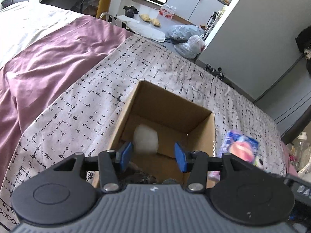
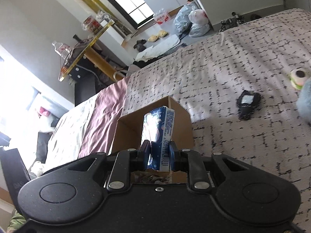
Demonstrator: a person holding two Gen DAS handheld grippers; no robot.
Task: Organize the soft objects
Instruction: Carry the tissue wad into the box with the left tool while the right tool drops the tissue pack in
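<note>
An open cardboard box (image 1: pixel 210 136) stands on the patterned bedspread (image 1: pixel 81 104). A white soft lump (image 1: pixel 145 138) lies inside it, with dark items under the near rim. My left gripper (image 1: pixel 153 155) hovers over the box's near side, open, its blue pads touching nothing. My right gripper (image 2: pixel 159 156) is shut on a blue tissue pack (image 2: pixel 159 132) with a barcode and holds it upright in front of the box (image 2: pixel 180 120). In the left wrist view that pack (image 1: pixel 241 147) shows blurred to the right of the box.
On the bedspread to the right lie a black soft pouch (image 2: pixel 247 104), a green frog toy (image 2: pixel 298 79) and a blue-grey plush (image 2: pixel 305 104). A purple sheet (image 1: pixel 48 58) covers the bed to the left. Plastic bags (image 1: pixel 186 38) and slippers (image 1: pixel 149 19) sit on the floor beyond.
</note>
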